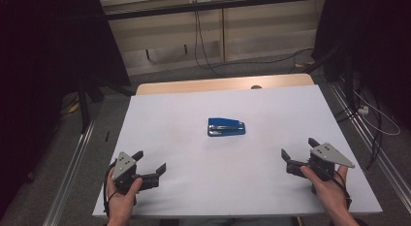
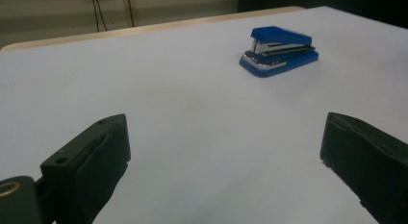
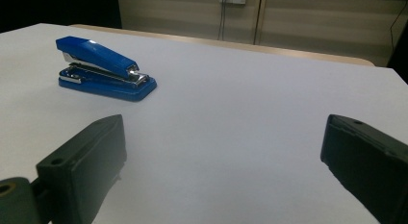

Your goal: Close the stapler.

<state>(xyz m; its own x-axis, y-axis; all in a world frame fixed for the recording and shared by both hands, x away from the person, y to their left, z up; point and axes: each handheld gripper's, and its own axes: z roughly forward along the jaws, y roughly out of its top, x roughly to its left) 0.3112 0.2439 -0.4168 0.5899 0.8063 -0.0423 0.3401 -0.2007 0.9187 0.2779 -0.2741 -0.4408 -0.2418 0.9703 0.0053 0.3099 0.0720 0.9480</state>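
Observation:
A blue stapler (image 1: 226, 127) lies flat near the middle of the white table (image 1: 194, 104). My left gripper (image 1: 150, 162) rests near the front left, open and holding nothing. The right gripper (image 1: 298, 149) sits near the front right, also open and holding nothing. In the left gripper view the stapler (image 2: 279, 56) lies ahead to the upper right, well beyond the spread jaws of that gripper (image 2: 225, 152). In the right gripper view the stapler (image 3: 103, 68) lies ahead at the upper left, with the gripper (image 3: 221, 154) wide open.
A wooden strip (image 1: 223, 84) runs along the table's far edge. Cables (image 1: 203, 46) trail over the floor behind it, and more cables with a white plug (image 1: 363, 109) lie at the right. Black curtains hang at both sides. A metal rail (image 1: 72, 163) runs along the left.

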